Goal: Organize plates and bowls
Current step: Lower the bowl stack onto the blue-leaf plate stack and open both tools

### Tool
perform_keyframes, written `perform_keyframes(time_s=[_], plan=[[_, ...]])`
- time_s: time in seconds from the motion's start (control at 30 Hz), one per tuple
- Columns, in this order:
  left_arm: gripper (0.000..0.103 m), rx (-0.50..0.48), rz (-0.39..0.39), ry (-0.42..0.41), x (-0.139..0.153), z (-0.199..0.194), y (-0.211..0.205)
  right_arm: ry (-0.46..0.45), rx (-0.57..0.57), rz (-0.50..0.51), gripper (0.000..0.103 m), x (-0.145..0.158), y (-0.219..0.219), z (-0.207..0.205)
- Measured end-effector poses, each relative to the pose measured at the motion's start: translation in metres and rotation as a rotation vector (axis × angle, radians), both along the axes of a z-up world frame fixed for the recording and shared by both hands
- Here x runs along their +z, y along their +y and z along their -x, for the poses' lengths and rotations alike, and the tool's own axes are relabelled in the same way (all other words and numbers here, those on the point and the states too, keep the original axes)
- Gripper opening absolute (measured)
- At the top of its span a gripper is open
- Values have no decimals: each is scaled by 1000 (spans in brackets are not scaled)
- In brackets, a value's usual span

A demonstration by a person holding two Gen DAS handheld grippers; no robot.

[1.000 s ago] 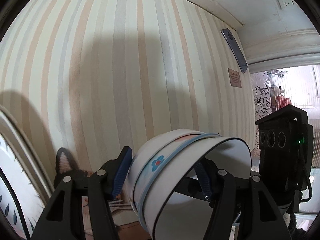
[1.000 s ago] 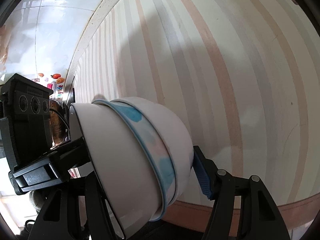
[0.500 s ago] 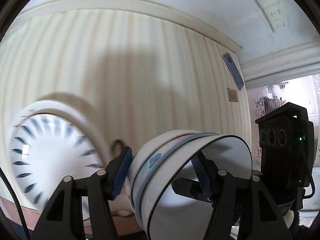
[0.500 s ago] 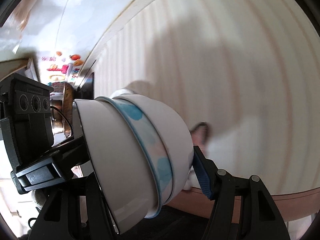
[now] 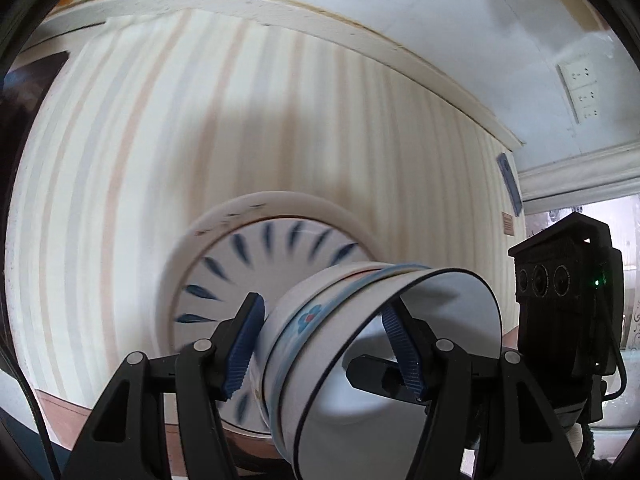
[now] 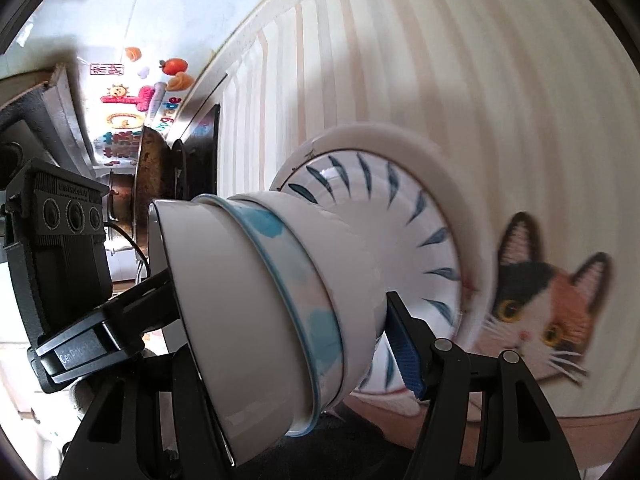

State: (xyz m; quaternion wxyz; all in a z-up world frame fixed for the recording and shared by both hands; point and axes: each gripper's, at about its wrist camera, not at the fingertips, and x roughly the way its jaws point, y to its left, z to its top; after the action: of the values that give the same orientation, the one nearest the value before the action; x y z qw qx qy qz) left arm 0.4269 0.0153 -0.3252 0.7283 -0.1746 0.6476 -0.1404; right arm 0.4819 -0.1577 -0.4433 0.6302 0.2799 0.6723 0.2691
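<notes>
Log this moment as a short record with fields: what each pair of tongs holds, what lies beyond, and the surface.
held item: stack of nested bowls, tipped on its side
left tongs: shut on the stack, one finger inside the rim
right tongs: shut on the same stack from the opposite side
beyond: plate with blue dashes resting in a larger white plate
surface: striped tablecloth with cat picture

The stack of bowls (image 6: pixel 272 312) hides the right gripper's (image 6: pixel 296 344) left finger. The bowls cover the lower right of the plates (image 5: pixel 224 280), which are motion-blurred. The frame edge crops the cat picture (image 6: pixel 544 304).
</notes>
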Motion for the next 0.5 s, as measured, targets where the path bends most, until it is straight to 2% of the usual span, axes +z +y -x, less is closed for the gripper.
perform_keyframes(time_s=[0.2, 0.5], plan=[[59, 2, 11, 40, -23, -4, 18, 28, -12, 20, 66, -17, 18, -2], [57, -40, -4, 33, -29, -13, 13, 36, -41, 49, 66, -23, 21, -5]])
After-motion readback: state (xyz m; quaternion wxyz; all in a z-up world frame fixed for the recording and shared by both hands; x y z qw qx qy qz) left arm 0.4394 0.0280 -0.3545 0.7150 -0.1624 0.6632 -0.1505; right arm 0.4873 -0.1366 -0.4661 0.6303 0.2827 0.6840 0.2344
